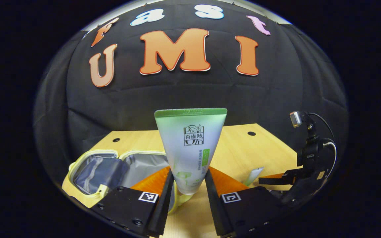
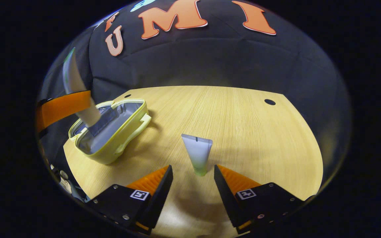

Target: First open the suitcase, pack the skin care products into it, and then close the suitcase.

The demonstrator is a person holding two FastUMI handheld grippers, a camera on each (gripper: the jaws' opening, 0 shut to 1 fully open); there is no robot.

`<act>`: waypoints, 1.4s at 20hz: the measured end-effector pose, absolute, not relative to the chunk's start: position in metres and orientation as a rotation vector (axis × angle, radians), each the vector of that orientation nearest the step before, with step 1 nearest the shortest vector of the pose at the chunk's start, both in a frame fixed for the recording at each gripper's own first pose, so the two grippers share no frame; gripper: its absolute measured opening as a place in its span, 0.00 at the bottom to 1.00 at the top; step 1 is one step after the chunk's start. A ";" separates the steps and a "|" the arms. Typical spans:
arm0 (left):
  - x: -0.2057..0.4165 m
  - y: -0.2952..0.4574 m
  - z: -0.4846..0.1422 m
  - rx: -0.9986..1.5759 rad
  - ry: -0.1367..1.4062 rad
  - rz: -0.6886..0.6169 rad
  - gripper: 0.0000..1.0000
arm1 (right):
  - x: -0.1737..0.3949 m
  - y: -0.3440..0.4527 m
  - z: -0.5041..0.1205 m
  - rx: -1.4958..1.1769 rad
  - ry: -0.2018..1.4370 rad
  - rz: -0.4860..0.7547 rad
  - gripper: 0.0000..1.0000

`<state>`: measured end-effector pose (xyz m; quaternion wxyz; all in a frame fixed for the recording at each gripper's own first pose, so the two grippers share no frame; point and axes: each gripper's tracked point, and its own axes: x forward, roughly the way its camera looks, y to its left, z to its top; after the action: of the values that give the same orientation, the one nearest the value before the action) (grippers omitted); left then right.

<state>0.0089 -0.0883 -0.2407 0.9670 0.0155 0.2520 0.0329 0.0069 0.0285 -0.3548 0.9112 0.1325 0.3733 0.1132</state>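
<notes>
My left gripper (image 1: 190, 172) is shut on a white-and-green skin care tube (image 1: 191, 145), held upright with its cap end down, above the right end of the open yellow suitcase (image 1: 78, 191). The case's grey lining faces up. In the right gripper view the same held tube (image 2: 73, 77) hangs over the open suitcase (image 2: 124, 138), with one left finger (image 2: 61, 107) beside it. A second tube (image 2: 197, 150) lies flat on the table, cap toward my open right gripper (image 2: 193, 168), just ahead of its fingertips. That tube (image 1: 253, 176) and the right gripper (image 1: 265, 180) sit at the right.
The light wooden table (image 2: 243, 125) has round holes near its far corners (image 2: 270, 101). Black cloth walls stand behind and beside it. The suitcase occupies the left end; bare tabletop (image 1: 240, 145) spreads to the right of it.
</notes>
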 end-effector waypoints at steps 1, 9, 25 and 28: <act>0.005 -0.081 -0.237 0.045 0.516 0.083 0.55 | 0.008 0.031 -0.363 0.285 0.800 0.218 0.76; -0.029 -0.027 -0.226 0.117 0.581 0.195 0.56 | 0.022 0.040 -0.398 0.355 0.878 0.138 0.45; -0.041 0.075 -0.297 0.019 0.764 0.141 0.55 | 0.006 0.064 -0.315 0.299 0.773 0.129 0.34; -0.040 0.087 -0.319 -0.007 0.830 0.107 0.55 | 0.009 0.077 -0.286 0.269 0.736 0.141 0.34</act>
<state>-0.0398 0.0870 -0.3188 0.9136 -0.0033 0.4032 0.0520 0.0094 0.0775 -0.2862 0.9218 0.1310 0.3584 0.0685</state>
